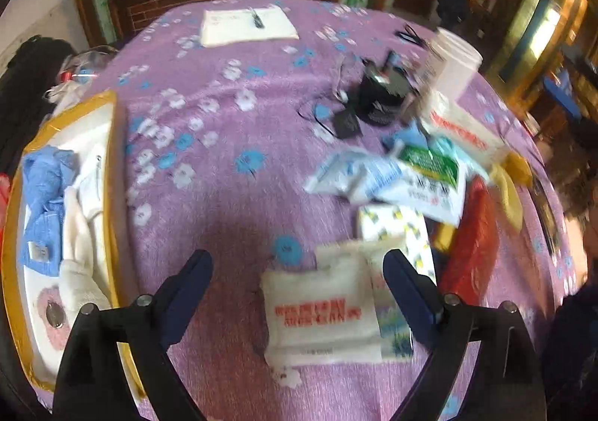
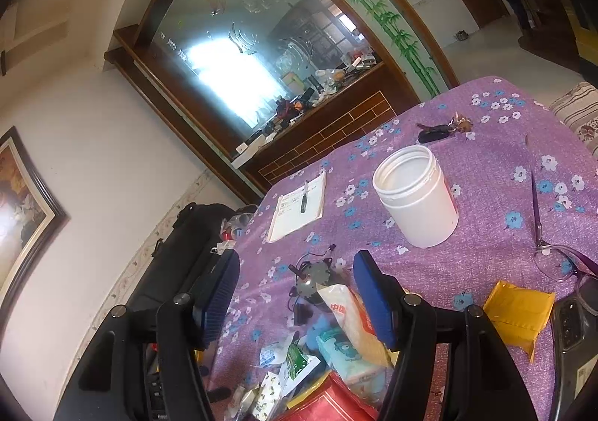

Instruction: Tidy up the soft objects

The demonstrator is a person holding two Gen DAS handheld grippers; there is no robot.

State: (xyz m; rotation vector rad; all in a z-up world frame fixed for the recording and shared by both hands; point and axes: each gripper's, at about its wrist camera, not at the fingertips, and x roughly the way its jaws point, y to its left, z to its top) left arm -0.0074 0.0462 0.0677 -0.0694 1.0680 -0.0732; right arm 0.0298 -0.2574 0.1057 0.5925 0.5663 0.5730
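A purple flowered table; the left hand-held gripper hovers wide open over a blurred white red-lettered packet, seemingly tissues. The right hand-held gripper gapes empty.

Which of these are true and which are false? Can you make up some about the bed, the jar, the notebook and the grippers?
1. The white jar has its lid on. False: it stands open, with no lid.
2. A pen lies on the notebook. True.
3. The left gripper is squeezing the white packet. False: its jaws stand open above the packet.
4. The bedspread is purple with flowers. True.
5. The yellow-rimmed box holds a blue cloth. True.
6. The right gripper is shut tight. False: its jaws are apart.
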